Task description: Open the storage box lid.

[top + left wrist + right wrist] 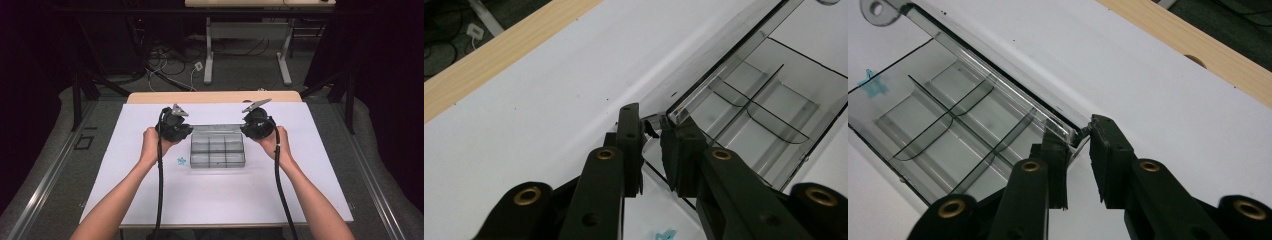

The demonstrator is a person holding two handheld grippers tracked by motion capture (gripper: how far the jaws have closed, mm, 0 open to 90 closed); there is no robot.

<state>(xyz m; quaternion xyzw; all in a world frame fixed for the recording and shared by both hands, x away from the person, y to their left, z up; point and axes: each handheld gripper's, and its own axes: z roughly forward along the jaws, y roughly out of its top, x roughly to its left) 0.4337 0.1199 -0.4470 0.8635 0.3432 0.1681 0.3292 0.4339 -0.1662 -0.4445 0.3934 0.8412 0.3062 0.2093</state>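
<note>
The left tool is clamped on one corner of the clear compartment box, and the right tool pinches the opposite corner (lid raised); a blue star lies on the table beside it.

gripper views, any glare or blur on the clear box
Left gripper view: the clear box shows a bright streak along its lid edge, and the jaws nearest the lens are soft. Right gripper view: similar glare on the lid rim. High view: evenly lit mat, dark surroundings.
</note>
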